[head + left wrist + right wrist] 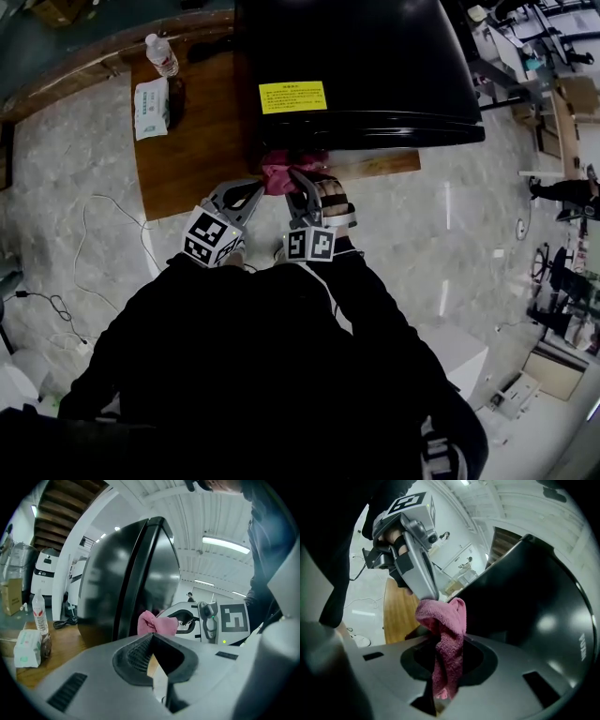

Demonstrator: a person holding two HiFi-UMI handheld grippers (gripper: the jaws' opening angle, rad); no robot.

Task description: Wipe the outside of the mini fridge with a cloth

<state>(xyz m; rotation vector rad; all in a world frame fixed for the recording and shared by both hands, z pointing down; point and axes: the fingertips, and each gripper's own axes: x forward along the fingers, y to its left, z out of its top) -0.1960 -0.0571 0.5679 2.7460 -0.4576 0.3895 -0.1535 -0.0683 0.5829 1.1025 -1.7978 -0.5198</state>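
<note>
Black sleeves and torso [272,375] nearest, filling the near edge of the head view. Just beyond, a marker cube of black-and-white squares on each tool. Right gripper [292,178] clamped on a pink terry cloth [277,167], folds pinched between the jaws and bunched up past their tips. Left gripper [258,187] just left of it, jaws pressed together on nothing, tips close to the cloth. Cloth held right up at the near face of the black mini fridge [375,56], low down by the table edge; actual contact not certain.

On the fridge top, a yellow label [292,97] with dark print, too small to read. White lettering on the glossy side in the right gripper view, too blurred to read. Far left on the table, a clear water bottle [161,53] with a red-and-white band and a white-and-green tissue pack [151,106]; print on both illegible.

Underneath, a brown wooden table [197,150]. Around it, pale marbled floor [75,169] with a thin white cable [103,211] looping at the left. Overhead in the left gripper view, a ribbed white ceiling with strip lights [225,545].
</note>
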